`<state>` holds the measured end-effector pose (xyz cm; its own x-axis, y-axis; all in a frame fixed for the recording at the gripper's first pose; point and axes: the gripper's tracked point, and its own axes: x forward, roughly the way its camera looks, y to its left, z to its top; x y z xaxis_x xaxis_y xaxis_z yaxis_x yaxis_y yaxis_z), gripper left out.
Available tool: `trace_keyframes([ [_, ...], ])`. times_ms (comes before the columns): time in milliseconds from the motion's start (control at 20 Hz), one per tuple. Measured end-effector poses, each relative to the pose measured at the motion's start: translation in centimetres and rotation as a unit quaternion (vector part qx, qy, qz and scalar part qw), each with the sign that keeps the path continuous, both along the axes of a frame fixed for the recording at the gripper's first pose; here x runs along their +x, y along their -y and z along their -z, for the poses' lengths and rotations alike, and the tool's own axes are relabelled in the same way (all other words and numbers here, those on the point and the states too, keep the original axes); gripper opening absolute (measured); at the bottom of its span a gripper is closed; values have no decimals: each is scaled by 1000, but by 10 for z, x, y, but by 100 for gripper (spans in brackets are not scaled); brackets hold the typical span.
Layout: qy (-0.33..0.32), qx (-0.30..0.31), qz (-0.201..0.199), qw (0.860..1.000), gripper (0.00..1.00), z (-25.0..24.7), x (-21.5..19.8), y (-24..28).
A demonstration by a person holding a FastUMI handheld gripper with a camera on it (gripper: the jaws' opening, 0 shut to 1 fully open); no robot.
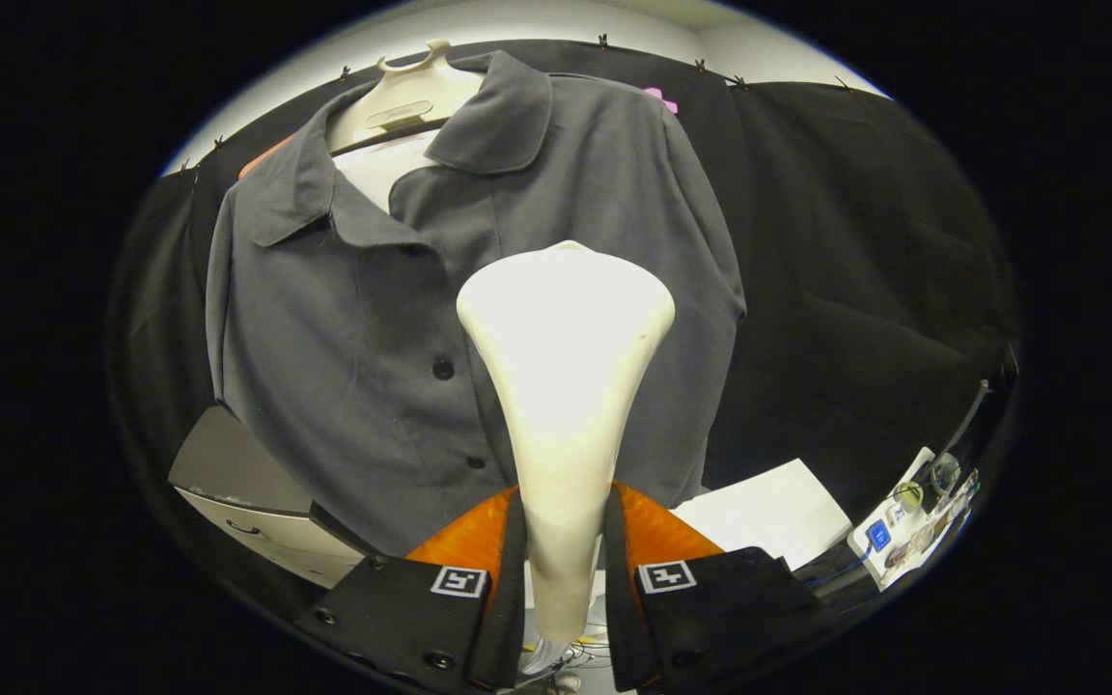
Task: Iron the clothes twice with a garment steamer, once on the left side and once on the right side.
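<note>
A dark grey buttoned shirt (353, 319) hangs on a cream hanger (408, 97) in front of the booth's black wall. My gripper (563, 541) is shut on the handle of a cream garment steamer (564, 357), both fingers pressing its narrow neck. The steamer's wide head rises beyond the fingers and stands over the shirt's right half, beside the button row (443, 368). Whether the head touches the cloth I cannot tell. The steamer hides part of the shirt's right front.
A white table surface (768, 507) lies below the shirt to the right. A grey-and-white box (237, 492) sits at the lower left. Small devices and cables (908, 526) lie at the far right edge of the table.
</note>
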<state>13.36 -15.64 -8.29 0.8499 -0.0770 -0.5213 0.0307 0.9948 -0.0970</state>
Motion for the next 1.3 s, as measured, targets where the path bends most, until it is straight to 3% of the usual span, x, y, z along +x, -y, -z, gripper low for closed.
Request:
trace_keyframes([
  [400,3,-4,-8,1000,43,-5,30,18],
  [1300,-70,21,-16,997,43,92,11,51],
])
